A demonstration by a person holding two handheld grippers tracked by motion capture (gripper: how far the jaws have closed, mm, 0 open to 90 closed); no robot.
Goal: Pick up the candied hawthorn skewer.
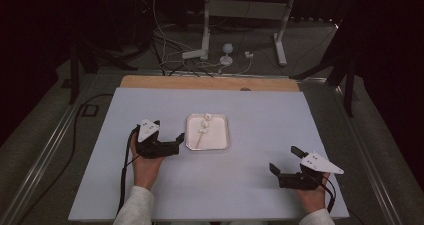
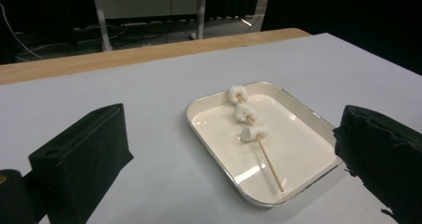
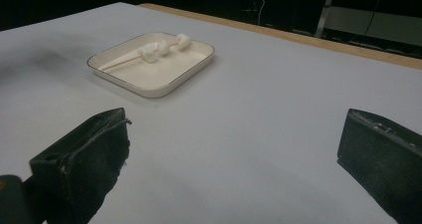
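A shallow white tray [image 1: 221,144] lies near the middle of the pale worktop [image 1: 260,110], and in it rests a wooden skewer [image 2: 269,164] with three marshmallows [image 2: 245,113] threaded along its far half, the bare stick end pointing toward the person. The left tongs [image 1: 170,139] sit just beside the tray's left edge, jaws spread wide and gripping nothing. The right tongs [image 1: 284,159] hover well apart from the tray, off its near right corner, also wide open and empty.
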